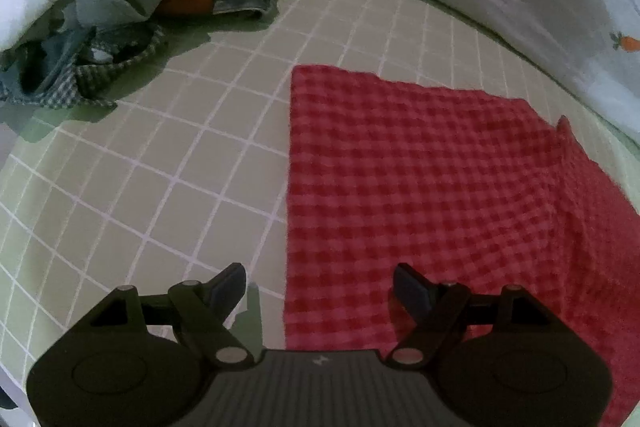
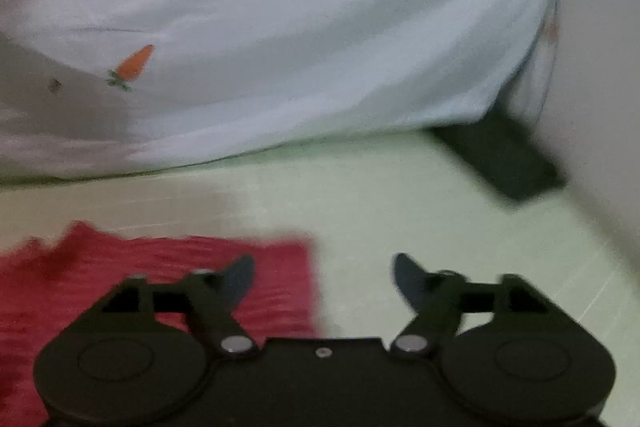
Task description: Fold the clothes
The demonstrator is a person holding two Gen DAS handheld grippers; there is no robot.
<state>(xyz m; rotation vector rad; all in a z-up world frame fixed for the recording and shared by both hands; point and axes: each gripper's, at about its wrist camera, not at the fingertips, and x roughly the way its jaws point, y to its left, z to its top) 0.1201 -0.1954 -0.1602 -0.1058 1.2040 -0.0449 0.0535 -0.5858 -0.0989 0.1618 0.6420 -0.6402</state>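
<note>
Both tools gape wide and empty: left tool straddles the red checked cloth's near-left edge, cloth running toward one o'clock, right tool over its far-right corner on the green gridded sheet.

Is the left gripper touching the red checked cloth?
Cannot tell. In the left wrist view the open left gripper straddles the red checked cloth's edge; no contact or gap shows plainly.

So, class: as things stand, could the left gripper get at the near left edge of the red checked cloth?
Probably yes. The left gripper is open, holds nothing, and straddles the edge of the red checked cloth; nothing lies between them.
</note>
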